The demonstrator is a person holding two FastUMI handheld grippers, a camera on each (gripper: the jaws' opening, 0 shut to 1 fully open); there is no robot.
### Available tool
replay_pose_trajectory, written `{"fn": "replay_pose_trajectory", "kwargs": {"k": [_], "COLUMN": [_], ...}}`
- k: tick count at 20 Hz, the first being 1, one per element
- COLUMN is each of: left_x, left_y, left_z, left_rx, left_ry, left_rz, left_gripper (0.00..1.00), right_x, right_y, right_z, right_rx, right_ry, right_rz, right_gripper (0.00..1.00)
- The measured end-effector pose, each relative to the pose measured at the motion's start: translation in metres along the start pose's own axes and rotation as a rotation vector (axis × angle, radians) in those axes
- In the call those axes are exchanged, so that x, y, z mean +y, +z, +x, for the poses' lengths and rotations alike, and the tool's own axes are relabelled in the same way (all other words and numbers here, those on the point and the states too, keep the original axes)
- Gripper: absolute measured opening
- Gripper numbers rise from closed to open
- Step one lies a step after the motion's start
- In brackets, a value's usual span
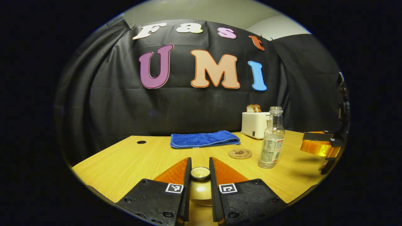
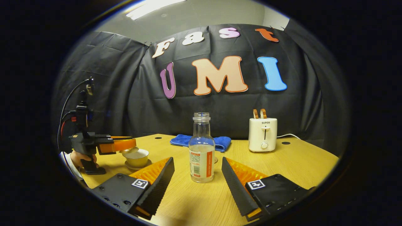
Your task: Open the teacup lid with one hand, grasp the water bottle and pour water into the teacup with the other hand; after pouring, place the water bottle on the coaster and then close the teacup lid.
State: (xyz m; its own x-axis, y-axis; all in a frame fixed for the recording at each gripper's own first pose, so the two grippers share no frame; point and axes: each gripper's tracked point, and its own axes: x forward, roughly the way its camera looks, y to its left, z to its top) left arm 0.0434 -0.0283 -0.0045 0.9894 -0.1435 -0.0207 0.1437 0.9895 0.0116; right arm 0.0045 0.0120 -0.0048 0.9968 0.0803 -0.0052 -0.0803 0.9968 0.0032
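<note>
My left gripper (image 1: pixel 200 160) is shut on the knob of the teacup lid (image 1: pixel 200 173), whose pale dome shows below between the fingers. In the right gripper view, that gripper (image 2: pixel 132 143) hovers over the white teacup (image 2: pixel 137 157) on its saucer, with the lid held at the cup's rim, slightly tilted. The clear water bottle (image 2: pixel 202 150), uncapped and partly filled, stands upright just ahead of my open right gripper (image 2: pixel 198 160), untouched by either finger. The round coaster (image 1: pixel 240 153) lies left of the bottle (image 1: pixel 271 142). The right gripper (image 1: pixel 315 147) hangs at the far right.
A folded blue towel (image 1: pixel 204 139) lies at the back of the wooden table (image 1: pixel 132 163). A white toaster (image 2: pixel 263 134) with bread in it stands at the back right. A hand (image 2: pixel 75 158) holds the left gripper near the table's left edge.
</note>
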Motion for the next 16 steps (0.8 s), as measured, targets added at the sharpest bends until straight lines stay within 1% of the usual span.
{"fn": "replay_pose_trajectory", "kwargs": {"k": [1, 4, 8, 9, 10, 16], "left_x": [0.004, 0.017, 0.034, 0.038, 0.043, 0.071], "left_y": [0.001, 0.003, 0.002, 0.002, 0.003, 0.001], "left_z": [-0.003, -0.010, -0.018, -0.019, -0.020, -0.028], "left_rx": [-0.008, -0.021, -0.022, -0.021, -0.021, -0.022], "left_ry": [0.011, 0.038, 0.065, 0.071, 0.078, 0.113], "left_rz": [0.002, -0.011, -0.006, -0.006, -0.006, -0.006], "left_gripper": [0.27, 0.27, 0.27, 0.26, 0.27, 0.26], "right_x": [0.001, -0.002, 0.005, 0.004, 0.003, -0.003], "right_y": [-0.001, -0.002, -0.019, -0.021, -0.021, -0.034], "right_z": [0.001, 0.013, 0.040, 0.046, 0.052, 0.081], "right_rx": [0.001, 0.016, 0.115, 0.128, 0.136, 0.197], "right_ry": [0.004, -0.016, 0.002, -0.004, -0.016, -0.052], "right_rz": [0.001, 0.002, 0.003, 0.000, -0.005, 0.003], "right_gripper": [0.98, 0.98, 0.98, 0.98, 0.92, 0.92]}}
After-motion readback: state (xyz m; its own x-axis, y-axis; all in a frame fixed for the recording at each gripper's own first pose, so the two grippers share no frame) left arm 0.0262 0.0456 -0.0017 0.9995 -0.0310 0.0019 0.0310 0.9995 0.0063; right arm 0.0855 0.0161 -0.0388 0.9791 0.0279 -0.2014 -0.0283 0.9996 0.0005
